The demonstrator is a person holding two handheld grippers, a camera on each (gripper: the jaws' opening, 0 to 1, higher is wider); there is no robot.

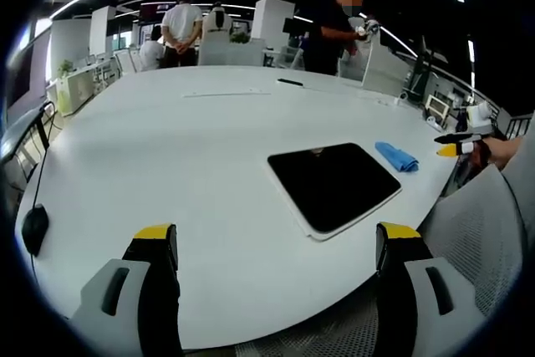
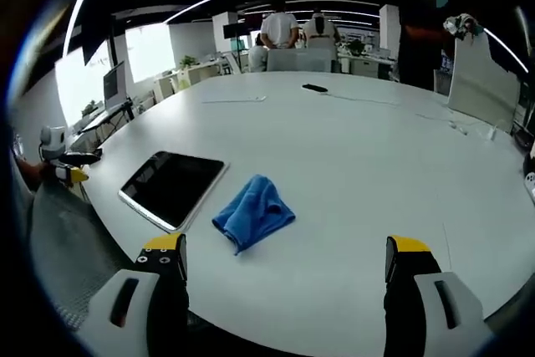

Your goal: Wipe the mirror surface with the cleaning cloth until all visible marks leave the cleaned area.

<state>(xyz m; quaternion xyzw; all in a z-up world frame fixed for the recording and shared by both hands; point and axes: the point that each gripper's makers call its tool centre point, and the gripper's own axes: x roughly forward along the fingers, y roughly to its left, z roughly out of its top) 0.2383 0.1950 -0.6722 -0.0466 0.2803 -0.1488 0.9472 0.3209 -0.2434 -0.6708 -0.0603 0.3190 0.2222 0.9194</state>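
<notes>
Cloth and mirror waiting at near desk edge

Cloth is blue, crumpled in a soft heap with raised folds. It looks light and limp and should bunch under a pinch. Best hold, by this reading, is the high fold at the middle of the heap, so that a pad of fabric hangs below the jaws for wiping.

Mirror is a dark flat panel with a pale rim, lying face up on the desk. It appears rigid, slick and probably fragile; it could slide under a sideways rub, so a steadying touch at its rim may help. Marks on its face are too small to make out.

Both lie near the near edge, cloth just beside the mirror, apart from it.

Right gripper is empty, jaws spread, cloth ahead and slightly left of centre. Left gripper is likewise spread and empty, with the mirror ahead to its right and the cloth beyond it.
</notes>
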